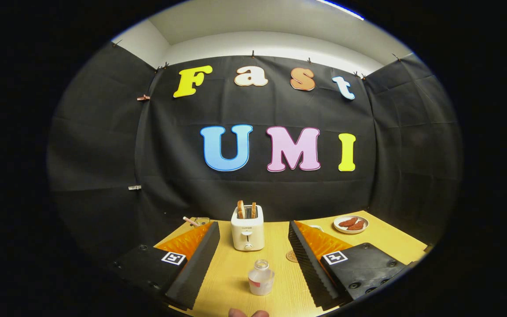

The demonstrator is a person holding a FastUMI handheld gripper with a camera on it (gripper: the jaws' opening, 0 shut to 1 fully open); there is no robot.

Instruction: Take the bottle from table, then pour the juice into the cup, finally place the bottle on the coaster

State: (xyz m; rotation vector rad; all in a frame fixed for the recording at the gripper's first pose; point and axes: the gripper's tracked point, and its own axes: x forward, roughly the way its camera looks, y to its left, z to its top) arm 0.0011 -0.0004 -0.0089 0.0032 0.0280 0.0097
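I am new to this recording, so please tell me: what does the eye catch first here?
A small clear bottle stands on the wooden table, between the open gripper's fingers. Beyond it sits a white toaster with toast in its slots. Farther right, past the right finger, a plate holds brown food.

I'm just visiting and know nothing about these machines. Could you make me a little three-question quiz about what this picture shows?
1. True or false: the claw is already shut on the bottle.
2. What sticks out of the top of the toaster?
3. The plate of food sits: A) between the fingers, B) beyond the right finger, C) on the toaster.

Key: 1 false, the fingers stand wide open with the bottle between them, untouched. 2 slices of toast. 3 B.
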